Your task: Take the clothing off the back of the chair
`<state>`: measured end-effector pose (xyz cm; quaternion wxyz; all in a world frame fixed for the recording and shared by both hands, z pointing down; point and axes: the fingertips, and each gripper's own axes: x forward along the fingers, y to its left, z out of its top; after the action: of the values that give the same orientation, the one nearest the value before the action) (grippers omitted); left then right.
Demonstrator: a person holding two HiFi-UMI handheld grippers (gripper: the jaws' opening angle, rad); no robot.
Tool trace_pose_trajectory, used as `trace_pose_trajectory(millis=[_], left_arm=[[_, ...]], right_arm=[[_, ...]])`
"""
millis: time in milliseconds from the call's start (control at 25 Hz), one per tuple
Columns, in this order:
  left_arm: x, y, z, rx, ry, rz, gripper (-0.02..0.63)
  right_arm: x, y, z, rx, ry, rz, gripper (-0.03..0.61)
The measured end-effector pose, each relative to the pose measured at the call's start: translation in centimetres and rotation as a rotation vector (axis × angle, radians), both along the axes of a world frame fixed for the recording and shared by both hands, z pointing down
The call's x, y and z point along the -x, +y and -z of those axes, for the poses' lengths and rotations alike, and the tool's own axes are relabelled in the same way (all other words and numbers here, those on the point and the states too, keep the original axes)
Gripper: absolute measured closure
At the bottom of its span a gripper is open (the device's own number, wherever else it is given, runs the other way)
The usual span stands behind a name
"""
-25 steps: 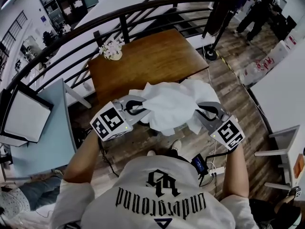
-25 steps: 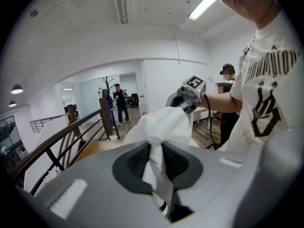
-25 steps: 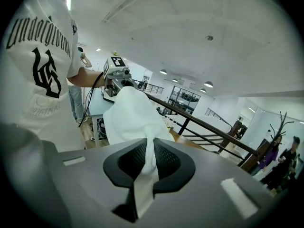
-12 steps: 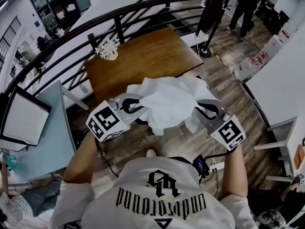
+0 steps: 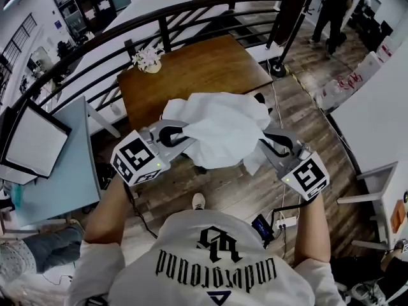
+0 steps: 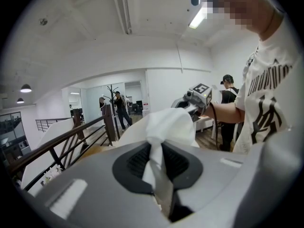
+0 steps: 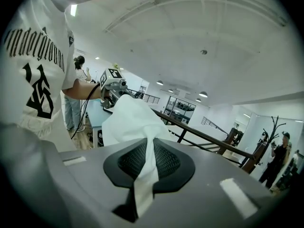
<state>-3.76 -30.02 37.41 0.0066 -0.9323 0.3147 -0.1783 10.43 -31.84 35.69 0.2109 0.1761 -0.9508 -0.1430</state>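
Note:
A white garment hangs bunched in the air between my two grippers, above the wooden floor in front of the table. My left gripper is shut on its left edge; in the left gripper view a fold of the cloth is pinched between the jaws. My right gripper is shut on the right edge, and the right gripper view shows a strip of cloth clamped the same way. The chair is hidden beneath the garment.
A brown wooden table with a small flower pot stands just beyond the garment, against a black curved railing. A light blue table is at the left, a white one at the right. A person stands far off.
Both grippers have risen and moved toward the wooden table, carrying the white garment with them. The grip on both edges is unchanged.

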Motion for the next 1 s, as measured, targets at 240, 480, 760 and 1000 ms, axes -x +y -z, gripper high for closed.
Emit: trace_pose_trajectory(millis=[240, 480, 760, 1000], left_arm=[[-3.7, 4.3, 0.7, -0.017, 0.023, 0.058, 0.538], [-6.4, 8.4, 1.8, -0.038, 0.035, 0.121, 0.538], [-8.9, 14.2, -0.3, -0.004, 0.034, 0.177, 0.538], [-9.9, 17.7, -2.0, 0.030, 0.031, 0.177, 0.538]], right_arm=[[-3.4, 3.9, 0.2, -0.006, -0.022, 0.039, 0.543], [-6.0, 7.3, 1.1, -0.009, -0.066, 0.058, 0.543], [-8.5, 12.8, -0.6, 0.023, -0.083, 0.080, 0.543], [-9.1, 16.0, -1.7, 0.063, -0.118, 0.060, 0.543]])
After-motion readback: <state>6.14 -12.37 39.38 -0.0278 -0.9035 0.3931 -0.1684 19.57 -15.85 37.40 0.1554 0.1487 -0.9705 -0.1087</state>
